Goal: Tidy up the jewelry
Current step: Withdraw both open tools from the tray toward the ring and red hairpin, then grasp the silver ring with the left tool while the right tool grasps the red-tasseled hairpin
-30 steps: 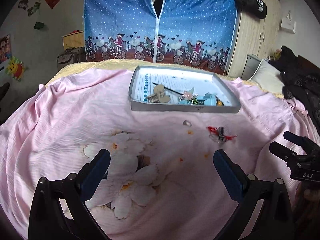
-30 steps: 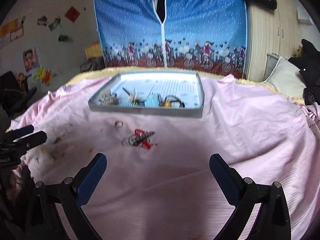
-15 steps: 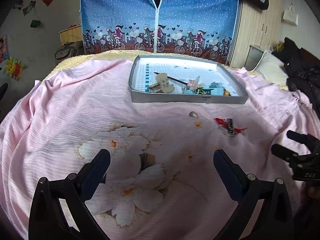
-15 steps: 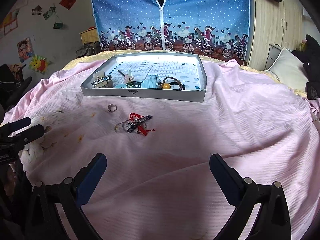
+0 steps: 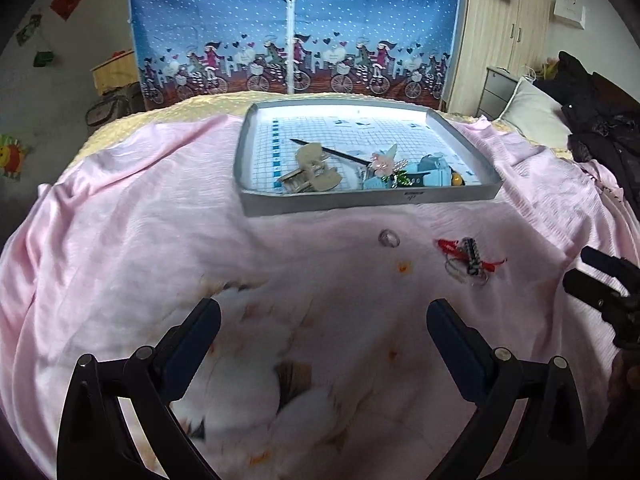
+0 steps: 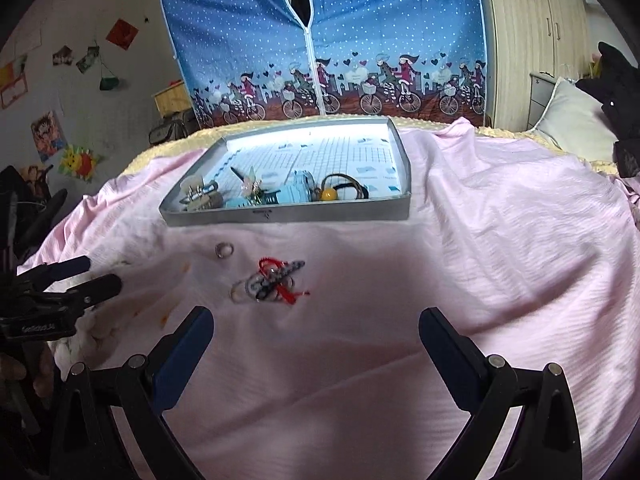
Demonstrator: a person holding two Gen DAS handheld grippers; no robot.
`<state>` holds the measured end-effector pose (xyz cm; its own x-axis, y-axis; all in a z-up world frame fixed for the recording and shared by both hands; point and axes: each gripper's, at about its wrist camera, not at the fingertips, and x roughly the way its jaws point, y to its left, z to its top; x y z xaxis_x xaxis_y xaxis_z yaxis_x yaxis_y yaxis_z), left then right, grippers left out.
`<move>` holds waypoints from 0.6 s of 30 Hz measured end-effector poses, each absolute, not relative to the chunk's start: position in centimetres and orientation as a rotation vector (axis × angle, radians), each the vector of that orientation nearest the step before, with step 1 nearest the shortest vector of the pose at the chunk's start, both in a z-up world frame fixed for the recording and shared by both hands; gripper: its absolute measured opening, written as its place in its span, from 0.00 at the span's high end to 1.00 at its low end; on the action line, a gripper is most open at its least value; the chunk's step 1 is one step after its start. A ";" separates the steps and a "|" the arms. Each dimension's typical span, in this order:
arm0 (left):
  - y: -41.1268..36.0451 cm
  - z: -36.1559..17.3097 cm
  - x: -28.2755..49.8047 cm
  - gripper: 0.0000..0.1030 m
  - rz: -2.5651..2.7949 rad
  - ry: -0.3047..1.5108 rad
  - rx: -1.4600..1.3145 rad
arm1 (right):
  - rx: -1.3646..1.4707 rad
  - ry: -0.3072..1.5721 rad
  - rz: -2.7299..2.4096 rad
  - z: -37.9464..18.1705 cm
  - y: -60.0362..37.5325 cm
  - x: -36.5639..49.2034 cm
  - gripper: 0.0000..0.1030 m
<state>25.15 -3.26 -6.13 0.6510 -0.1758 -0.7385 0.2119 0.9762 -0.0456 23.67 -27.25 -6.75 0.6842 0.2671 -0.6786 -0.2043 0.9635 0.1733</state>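
Observation:
A grey tray (image 5: 436, 201) (image 6: 360, 212) sits on the pink sheet and holds several hair clips and ornaments. In front of it lie a small silver ring (image 5: 389, 237) (image 6: 223, 249) and a tangle of red cord, a beaded strip and clear rings (image 5: 468, 258) (image 6: 272, 282). My left gripper (image 5: 323, 326) hovers open above the sheet, below and left of the ring. My right gripper (image 6: 316, 330) is open too, just short of the tangle. Each gripper shows at the edge of the other's view, the right gripper (image 5: 600, 280) and the left gripper (image 6: 72, 280).
The pink floral sheet (image 5: 120, 240) covers a bed, with a yellow blanket (image 5: 192, 106) beyond it. A blue fabric wardrobe (image 5: 296, 32) stands behind. A white pillow (image 6: 576, 120) and dark clothes (image 5: 600, 120) lie at the right, beside a wooden cupboard (image 5: 500, 36).
Both grippers have moved forward toward the tray, so the ring and the tangle now lie closer. Both stay open and hold nothing.

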 end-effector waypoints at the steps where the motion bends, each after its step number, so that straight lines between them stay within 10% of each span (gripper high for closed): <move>1: -3.4 -6.1 25.7 0.02 -0.231 0.835 0.043 | 0.090 0.769 0.273 -6.8 -27.2 23.9 0.02; 18: -6.5 -9.3 32.4 0.40 -0.439 0.942 0.096 | 0.210 0.828 0.415 -9.5 -26.6 29.2 0.53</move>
